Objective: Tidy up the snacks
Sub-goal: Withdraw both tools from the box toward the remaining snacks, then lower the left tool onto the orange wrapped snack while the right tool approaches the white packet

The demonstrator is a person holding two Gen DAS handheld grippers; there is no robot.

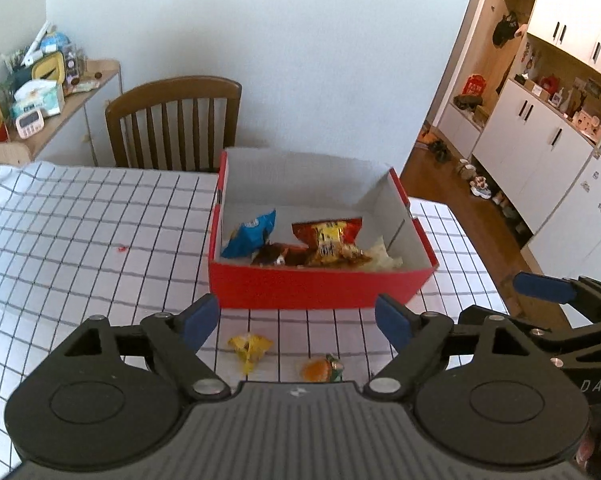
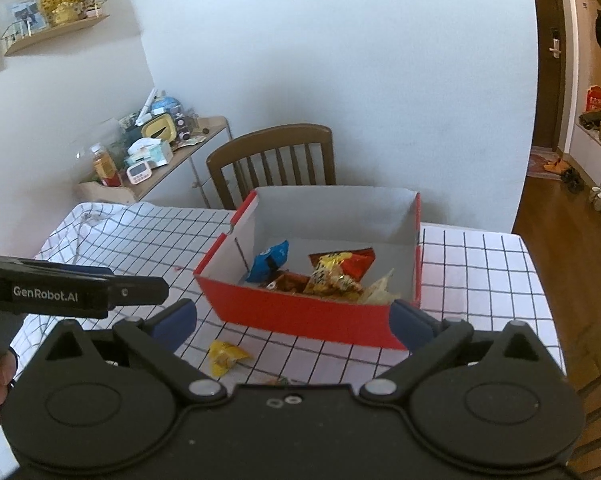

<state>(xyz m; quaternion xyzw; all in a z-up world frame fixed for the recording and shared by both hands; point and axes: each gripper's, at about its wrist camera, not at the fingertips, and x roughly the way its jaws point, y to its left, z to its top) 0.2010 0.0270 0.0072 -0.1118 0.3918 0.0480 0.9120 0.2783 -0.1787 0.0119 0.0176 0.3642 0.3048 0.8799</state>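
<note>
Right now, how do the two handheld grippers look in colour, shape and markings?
Both the left gripper and the right gripper are black, with round pivot housings, silver bolts, angular linkage arms and blue finger pads. The left one carries white "GenRobot.AI" lettering on its side.

Home, dining area opening onto an entryway. Evidence: desk [image 1: 80,216] under a grid-check tablecloth just ahead of the tool, wooden slat-back chair [image 1: 172,120] pushed in on its far side. Ahead-left, side shelf [image 1: 72,100] cluttered with tissue pack, kitchen timer and jars. Ahead-right, wood floor [image 1: 452,184], white built-in cabinets [image 1: 540,136] with knick-knacks, shoes [image 1: 480,188] lined up below, cap on a hook. Framed pictures on the wall shelf [image 2: 52,34].
</note>
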